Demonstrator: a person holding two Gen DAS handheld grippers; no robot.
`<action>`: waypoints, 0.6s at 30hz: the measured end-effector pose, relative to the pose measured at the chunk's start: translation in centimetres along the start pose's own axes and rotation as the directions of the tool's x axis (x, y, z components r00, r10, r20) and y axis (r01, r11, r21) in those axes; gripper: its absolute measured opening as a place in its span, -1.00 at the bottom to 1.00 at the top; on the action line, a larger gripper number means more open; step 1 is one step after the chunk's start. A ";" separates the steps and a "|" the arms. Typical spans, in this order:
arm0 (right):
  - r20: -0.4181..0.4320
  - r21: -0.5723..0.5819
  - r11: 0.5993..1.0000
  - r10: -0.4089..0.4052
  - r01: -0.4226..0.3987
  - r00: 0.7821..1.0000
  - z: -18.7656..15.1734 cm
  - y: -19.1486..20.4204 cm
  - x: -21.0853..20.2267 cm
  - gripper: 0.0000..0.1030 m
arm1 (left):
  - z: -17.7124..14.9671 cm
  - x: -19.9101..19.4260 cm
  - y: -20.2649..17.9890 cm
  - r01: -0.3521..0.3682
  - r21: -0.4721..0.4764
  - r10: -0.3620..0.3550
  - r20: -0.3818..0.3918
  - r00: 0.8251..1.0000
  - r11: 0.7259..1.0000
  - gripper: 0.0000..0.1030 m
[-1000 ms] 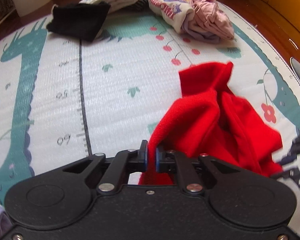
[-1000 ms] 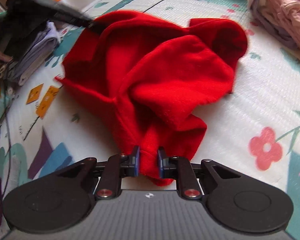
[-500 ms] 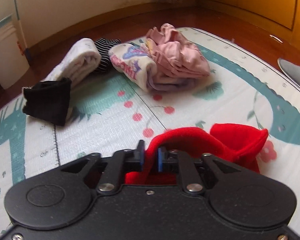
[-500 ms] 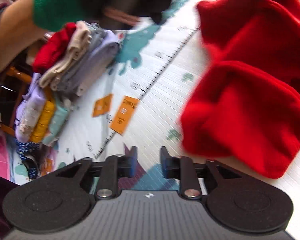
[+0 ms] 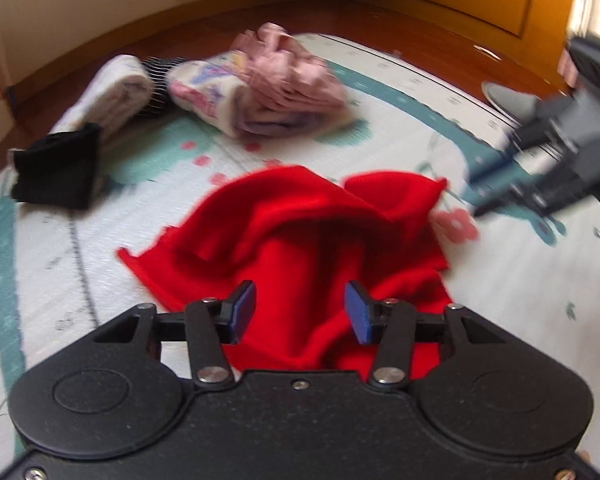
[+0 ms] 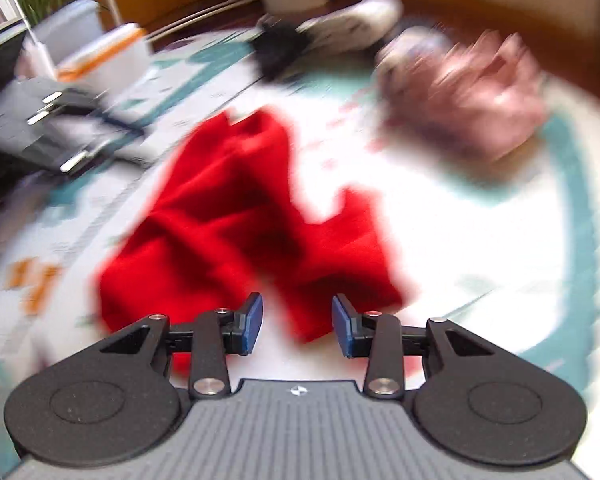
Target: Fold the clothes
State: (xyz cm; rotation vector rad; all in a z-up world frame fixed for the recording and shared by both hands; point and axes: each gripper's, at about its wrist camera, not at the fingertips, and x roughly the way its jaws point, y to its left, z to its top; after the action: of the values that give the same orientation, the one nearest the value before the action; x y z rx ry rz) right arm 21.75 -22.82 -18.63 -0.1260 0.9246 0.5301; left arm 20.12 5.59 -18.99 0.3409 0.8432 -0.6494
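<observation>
A crumpled red garment (image 5: 300, 236) lies on the patterned play mat (image 5: 380, 128). My left gripper (image 5: 299, 312) hangs over its near edge with jaws opening; red cloth shows in the gap, but the blue pads (image 5: 244, 310) stand clear of it. The right wrist view is blurred: the same red garment (image 6: 236, 216) lies ahead, and my right gripper (image 6: 297, 322) is opening just above its near corner, pads apart and not pressing. The right gripper (image 5: 500, 196) also shows at the right edge of the left wrist view.
Beyond the red garment lie a pink and cream bundle of clothes (image 5: 268, 88), a white rolled piece (image 5: 116, 92) and a black piece (image 5: 56, 168). White plastic bins (image 6: 104, 56) stand at the mat's far left. Wooden floor (image 5: 400, 28) surrounds the mat.
Both grippers were shut on folds of the red garment and have let go. The right one swung left toward a clothes stack, then back. The garment now lies loose on the mat.
</observation>
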 end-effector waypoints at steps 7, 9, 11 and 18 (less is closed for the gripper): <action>-0.037 -0.283 0.953 -0.121 0.106 0.992 0.5 0.3 3.3 0.13 | 0.2 3.4 -4.1 0.086 0.149 -0.077 -0.064 0.995 0.985 0.00; -0.041 -0.337 0.935 -0.131 0.109 0.991 0.0 0.9 4.3 0.11 | 0.1 4.4 -5.3 0.102 0.202 -0.086 -0.087 0.993 0.974 0.00; -0.052 -0.348 0.932 -0.132 0.106 0.990 0.2 1.0 5.2 0.03 | -0.2 5.3 -6.5 0.112 0.255 -0.087 -0.108 0.990 0.960 0.00; -0.075 -0.341 0.934 -0.142 0.108 0.987 0.4 -0.1 6.0 -0.66 | -1.0 7.2 -7.9 0.067 0.356 -0.015 -0.145 0.989 0.932 -0.91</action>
State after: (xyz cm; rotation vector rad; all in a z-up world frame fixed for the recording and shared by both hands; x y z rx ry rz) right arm 24.99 -20.48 -23.12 -0.5220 0.9086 0.5636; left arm 17.93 -2.78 -25.45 0.7097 0.8653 -0.8286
